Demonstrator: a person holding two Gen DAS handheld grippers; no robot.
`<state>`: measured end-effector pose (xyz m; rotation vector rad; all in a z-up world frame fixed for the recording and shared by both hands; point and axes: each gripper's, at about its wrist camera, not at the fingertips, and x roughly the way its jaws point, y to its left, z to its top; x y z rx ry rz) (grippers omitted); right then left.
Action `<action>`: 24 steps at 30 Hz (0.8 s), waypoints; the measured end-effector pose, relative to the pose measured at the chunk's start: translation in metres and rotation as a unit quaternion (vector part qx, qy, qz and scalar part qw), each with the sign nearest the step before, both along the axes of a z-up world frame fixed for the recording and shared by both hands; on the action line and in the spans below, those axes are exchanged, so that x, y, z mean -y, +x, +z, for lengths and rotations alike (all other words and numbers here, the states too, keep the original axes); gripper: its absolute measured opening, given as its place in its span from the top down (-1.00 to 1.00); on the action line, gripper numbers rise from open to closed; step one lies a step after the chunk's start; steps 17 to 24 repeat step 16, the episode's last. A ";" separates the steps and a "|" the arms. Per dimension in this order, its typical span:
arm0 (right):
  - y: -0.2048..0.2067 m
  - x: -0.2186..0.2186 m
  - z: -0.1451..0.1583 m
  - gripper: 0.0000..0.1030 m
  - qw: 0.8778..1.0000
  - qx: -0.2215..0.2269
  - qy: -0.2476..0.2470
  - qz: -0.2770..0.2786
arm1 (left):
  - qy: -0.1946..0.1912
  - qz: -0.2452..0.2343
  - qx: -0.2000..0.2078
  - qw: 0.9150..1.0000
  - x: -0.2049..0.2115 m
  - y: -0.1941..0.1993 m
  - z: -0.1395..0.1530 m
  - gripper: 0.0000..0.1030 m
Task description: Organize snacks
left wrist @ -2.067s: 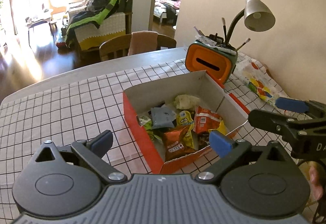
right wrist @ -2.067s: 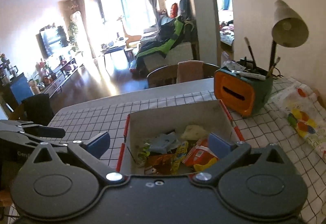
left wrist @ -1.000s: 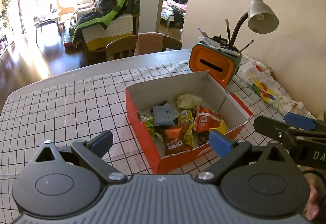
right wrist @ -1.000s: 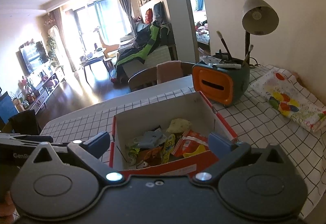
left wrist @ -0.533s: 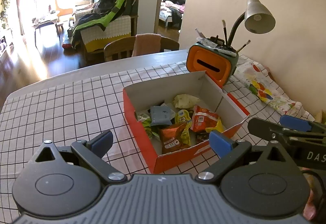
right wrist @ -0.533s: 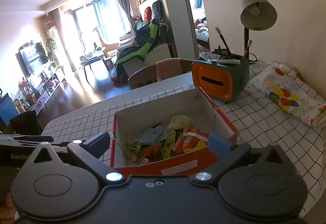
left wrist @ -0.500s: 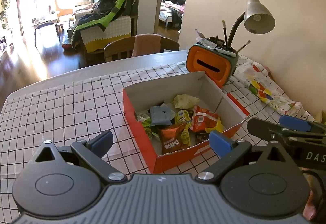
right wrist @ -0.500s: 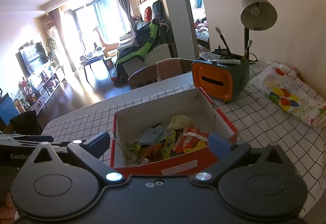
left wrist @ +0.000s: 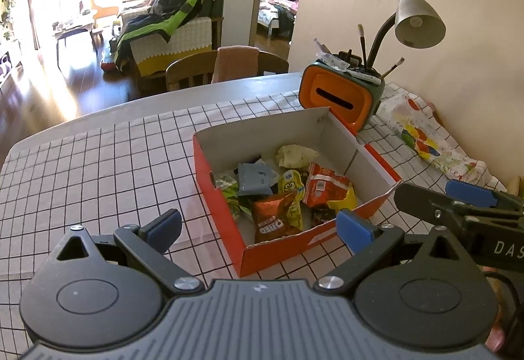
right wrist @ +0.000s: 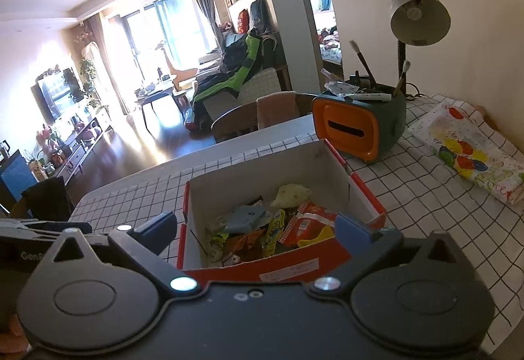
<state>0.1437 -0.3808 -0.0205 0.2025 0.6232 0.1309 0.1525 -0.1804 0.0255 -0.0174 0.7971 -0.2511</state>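
Checked tablecloth [left wrist: 98, 163], red box [left wrist: 216, 196] of snacks [left wrist: 288, 193], both claws wide

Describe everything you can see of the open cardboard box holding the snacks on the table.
The cardboard box is red-orange outside and plain white inside, with thin card walls, no lid, and a white label on its near wall in the right wrist view. It sits flat on the checked tablecloth, its far corner close to the orange holder. Loose snack packets are jumbled across its floor. Neither claw touches it.
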 end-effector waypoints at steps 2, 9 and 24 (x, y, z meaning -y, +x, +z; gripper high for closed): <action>0.001 0.001 0.000 -1.00 1.000 0.002 0.001 0.005 | 0.003 0.003 -0.001 1.000 0.003 0.000 -0.001 -0.97; 0.004 0.010 -0.002 -1.00 1.000 0.003 0.007 0.013 | 0.009 0.013 -0.002 1.000 0.010 -0.001 -0.001 -0.97; 0.005 0.012 -0.004 -1.00 1.000 -0.001 0.012 0.018 | 0.013 0.017 -0.001 1.000 0.009 -0.006 -0.001 -0.97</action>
